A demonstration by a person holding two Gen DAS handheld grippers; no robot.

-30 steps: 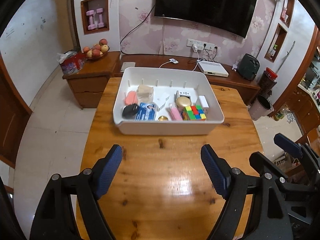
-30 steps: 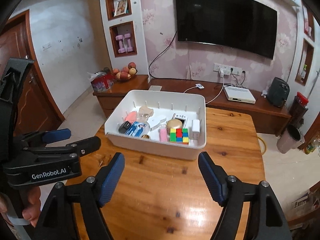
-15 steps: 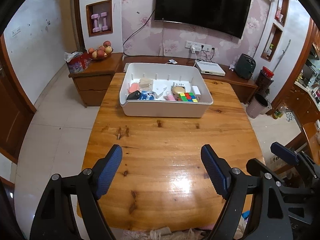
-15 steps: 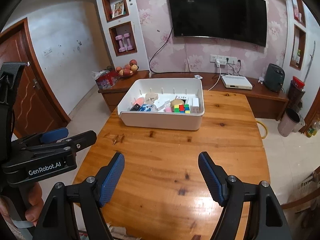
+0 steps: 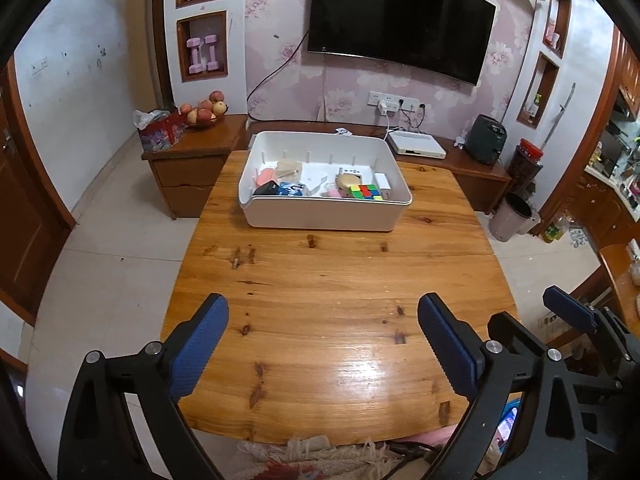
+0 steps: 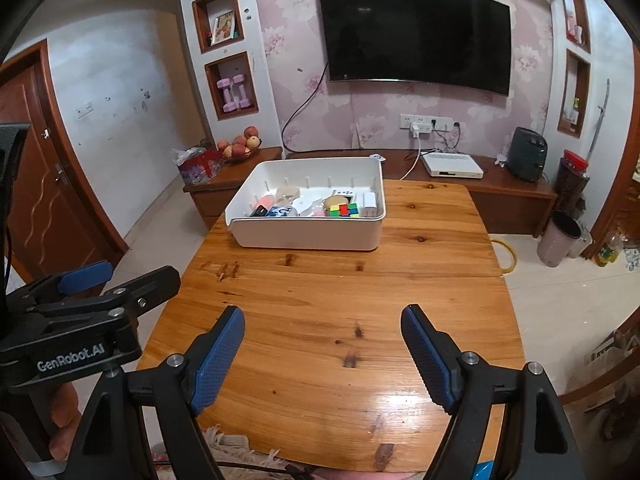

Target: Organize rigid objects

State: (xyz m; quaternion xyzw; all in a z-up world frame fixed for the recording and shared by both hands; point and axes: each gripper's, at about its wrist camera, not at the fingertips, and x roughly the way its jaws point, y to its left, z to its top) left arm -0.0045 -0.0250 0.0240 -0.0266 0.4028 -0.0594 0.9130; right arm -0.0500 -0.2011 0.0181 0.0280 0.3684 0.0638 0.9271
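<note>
A white bin [image 5: 320, 212] [image 6: 304, 236] stands at the far end of the wooden table [image 5: 328, 292] [image 6: 328, 300]. Inside it lie several small items, among them a colourful puzzle cube [image 5: 365, 192] [image 6: 343, 209], a black object [image 5: 266, 189] and a pink one [image 5: 264, 176]. My left gripper [image 5: 323, 332] hovers over the table's near end with nothing between its blue pads; its jaws are opening. My right gripper [image 6: 323, 340] also hangs open and empty over the near end. The left gripper's body [image 6: 76, 320] shows at the left of the right wrist view.
A low wooden cabinet [image 5: 188, 160] runs along the wall behind the table, bearing a fruit bowl [image 5: 202, 114], a red box [image 5: 160, 132] and a white device [image 5: 416, 146]. A bin [image 5: 514, 216] stands on the tiled floor at right. A fringed rug edge [image 5: 304, 456] lies below the near table edge.
Both grippers have drawn back from the bin toward the table's near end, so the bin looks smaller and farther. The left gripper's pads stand wider apart than before.
</note>
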